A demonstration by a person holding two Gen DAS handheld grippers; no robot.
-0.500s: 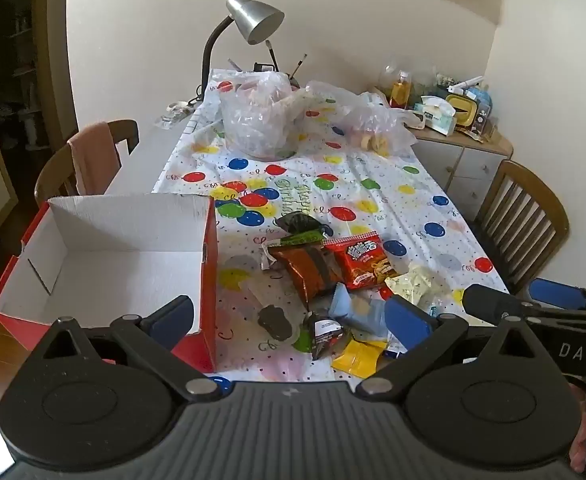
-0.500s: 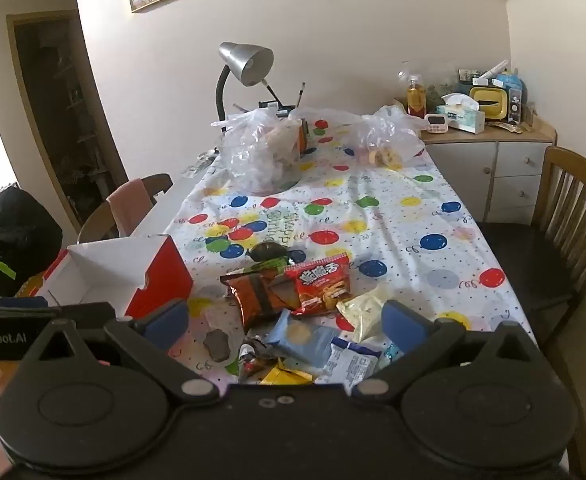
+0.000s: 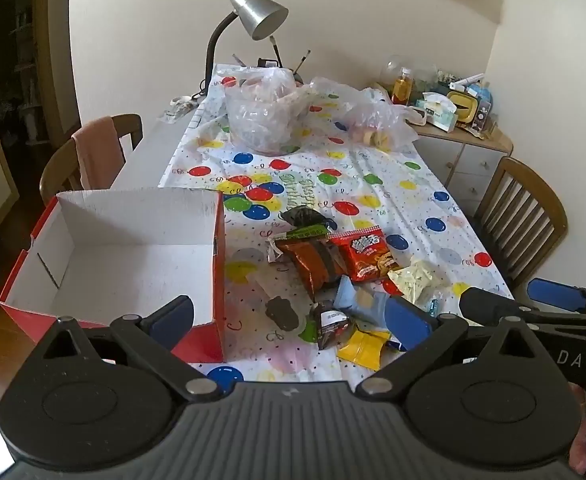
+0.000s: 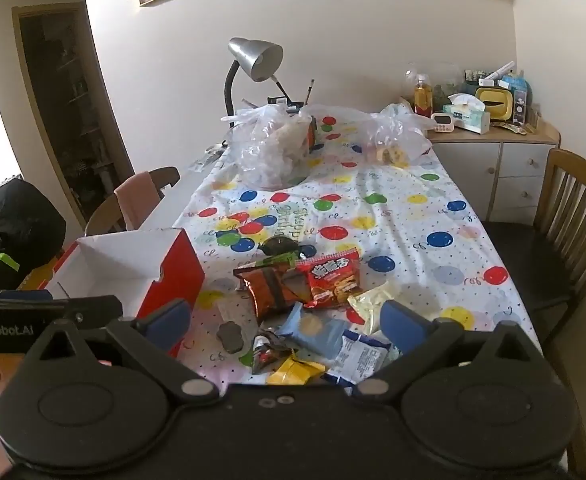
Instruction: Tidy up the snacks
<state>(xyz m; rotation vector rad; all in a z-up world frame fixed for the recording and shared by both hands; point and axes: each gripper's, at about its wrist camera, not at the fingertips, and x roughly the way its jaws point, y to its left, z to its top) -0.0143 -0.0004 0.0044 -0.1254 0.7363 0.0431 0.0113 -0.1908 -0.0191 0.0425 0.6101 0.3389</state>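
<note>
Item: snack pile (image 3: 345, 276), loose on tabletop (image 3: 373, 184), just right of red box (image 3: 133, 248), which holds nothing. My left hand-held gripper (image 3: 289, 316) & right hand-held gripper (image 4: 285, 320): both wide open, gripping nothing. Step: approach, pre-pick. Next, prob.: close on one pkt, e.g. yellow packet (image 3: 363, 346).

1. Cardboard box (image 3: 133, 248) at nine o'clock: matt white paperboard inside, glossy red outside.
2. Tablecloth (image 3: 373, 184): thin creased plastic sheet with a slight sheen.
3. Red snack packet (image 3: 367, 254) at centre: shiny crinkled foil; brown packet (image 3: 313, 264) just beside it is glossy too.
4. Desk lamp (image 3: 259, 16) at twelve o'clock: brushed metal shade.
5. Clear bags (image 3: 261, 120): wrinkled, translucent plastic.
6. Chair (image 4: 573, 216) at three o'clock: smooth varnished wood.
7. Left gripper (image 3: 289, 316): matt black plastic, blue pads.
</note>
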